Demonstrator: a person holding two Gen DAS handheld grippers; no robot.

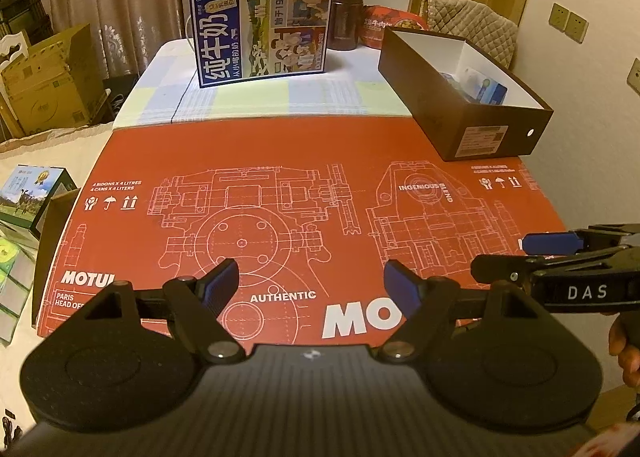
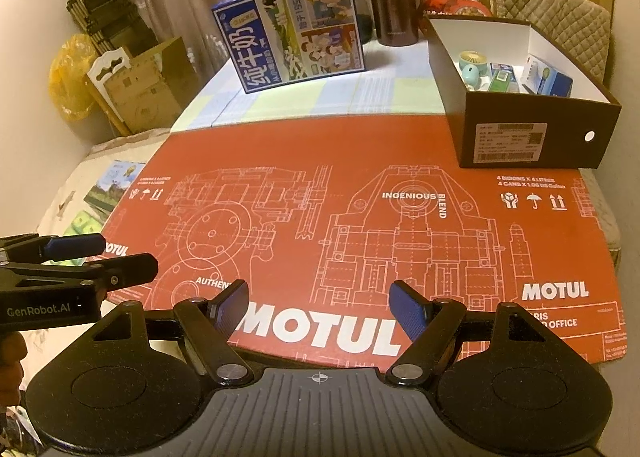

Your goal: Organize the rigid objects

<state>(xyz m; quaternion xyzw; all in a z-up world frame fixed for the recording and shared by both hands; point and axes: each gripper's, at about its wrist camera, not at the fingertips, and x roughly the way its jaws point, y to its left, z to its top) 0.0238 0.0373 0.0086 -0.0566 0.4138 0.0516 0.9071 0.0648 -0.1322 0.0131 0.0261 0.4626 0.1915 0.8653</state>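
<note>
Hovering over red cardboard [image 1: 280,145]: L gripper [image 1: 311,281] & R gripper [image 2: 318,307] both wide open, empty

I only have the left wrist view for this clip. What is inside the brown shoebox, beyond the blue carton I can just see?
Observer: In the right wrist view the shoebox also holds a pale teal round gadget at its left end.
Reviewer: Anything between those two?
Observer: Yes, a small green packet lies between the gadget and the blue carton.
Reviewer: Is the right tool holding anything?
Observer: No, the right tool is open and empty above the red Motul cardboard.
</note>
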